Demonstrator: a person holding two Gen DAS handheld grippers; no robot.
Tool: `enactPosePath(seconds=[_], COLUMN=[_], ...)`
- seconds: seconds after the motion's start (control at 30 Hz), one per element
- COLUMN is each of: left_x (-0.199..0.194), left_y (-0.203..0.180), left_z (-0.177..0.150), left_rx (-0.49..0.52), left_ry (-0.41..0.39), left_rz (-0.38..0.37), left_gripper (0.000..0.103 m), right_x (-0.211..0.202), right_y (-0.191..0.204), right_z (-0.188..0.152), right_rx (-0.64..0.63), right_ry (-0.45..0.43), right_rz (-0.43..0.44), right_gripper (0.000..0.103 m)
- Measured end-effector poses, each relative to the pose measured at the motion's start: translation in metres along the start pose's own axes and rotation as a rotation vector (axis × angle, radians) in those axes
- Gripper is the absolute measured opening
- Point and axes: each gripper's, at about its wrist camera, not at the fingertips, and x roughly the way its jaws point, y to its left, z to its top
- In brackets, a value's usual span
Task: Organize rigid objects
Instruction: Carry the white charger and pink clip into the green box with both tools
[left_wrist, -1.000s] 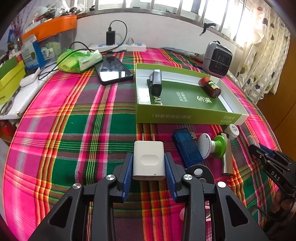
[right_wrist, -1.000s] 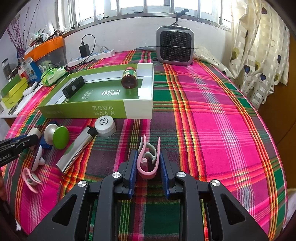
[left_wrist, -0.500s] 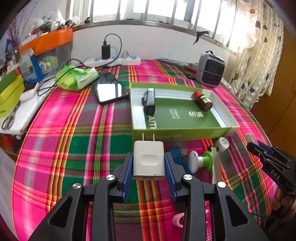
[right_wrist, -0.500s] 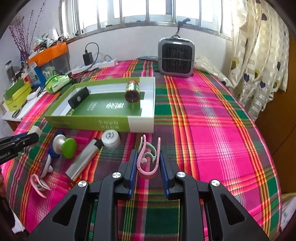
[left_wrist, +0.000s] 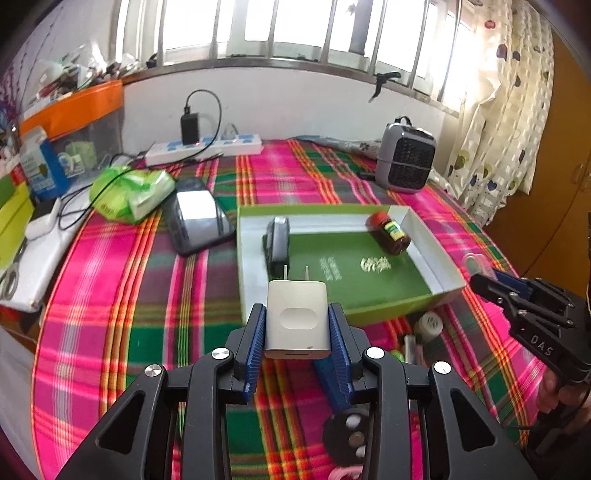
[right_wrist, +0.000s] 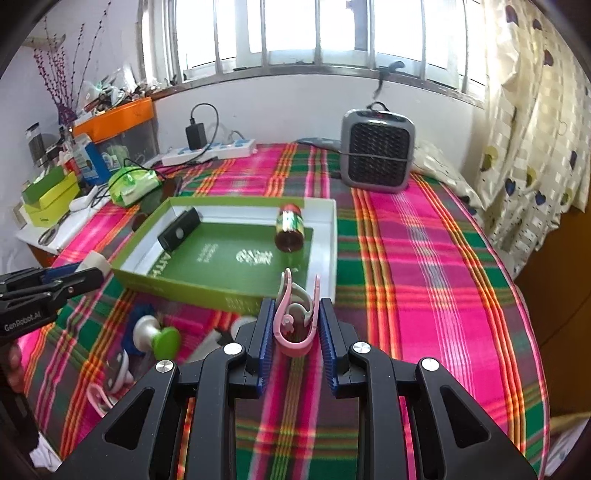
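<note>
Charger (left_wrist: 297, 319), white with its two prongs pointing away, sits clamped between the blue pads of the left gripper (left_wrist: 297, 328), held above the plaid cloth (left_wrist: 122, 295) just before the near wall of the box (left_wrist: 417, 230). Right gripper (right_wrist: 297, 325) has its jaws clenched on a pink clip (right_wrist: 297, 319), the clip's open arms standing up and forward, also in the air near the box's front right corner. Inside the green, white-walled box lie a dark flat device (right_wrist: 180, 233) toward its left end and a brown jar (right_wrist: 290, 230) on its side toward the far right corner. On the cloth in front of the box rest a white and green knob (right_wrist: 157, 336), a blue item (right_wrist: 136, 325) partly hidden behind it, a white cap (left_wrist: 428, 325) and another pink clip (right_wrist: 98, 400). Farther off stand a grey heater (right_wrist: 376, 157), a phone (left_wrist: 197, 221), a green pack (left_wrist: 135, 194) and a power strip (left_wrist: 205, 147) under the window.
</note>
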Motion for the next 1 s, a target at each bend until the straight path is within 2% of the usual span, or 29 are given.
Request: enactPosePath(seconds=[0.2,0.47,0.7,1.0], left_x=[0.011,0.04,0.067,0.097], left_y=[-0.004,-0.01,-0.011,-0.018], left_z=[0.02,0.042,0.053,0.053], left_rx=[0.013,0.04,0.037,0.057], left_ry=[-0.012,0.012,0.048,0.098], left_rz=[-0.015,-0.032,-0.036,-0.039], left_gripper=[0.032,0.032,0.032,0.032], right_x=[0.013,0.037,0.063,0.098], right_y=[0.004,0.006,0.01,0.014], right_z=[0.019,0.046,0.064,0.076], right_rx=[-0.018,-0.026,-0.049,-0.061], right_ry=[0.004,0.024,0.054,0.106], right_rz=[0.031,0.077,0.109,0.153], right_gripper=[0.024,0.024,0.024,0.024])
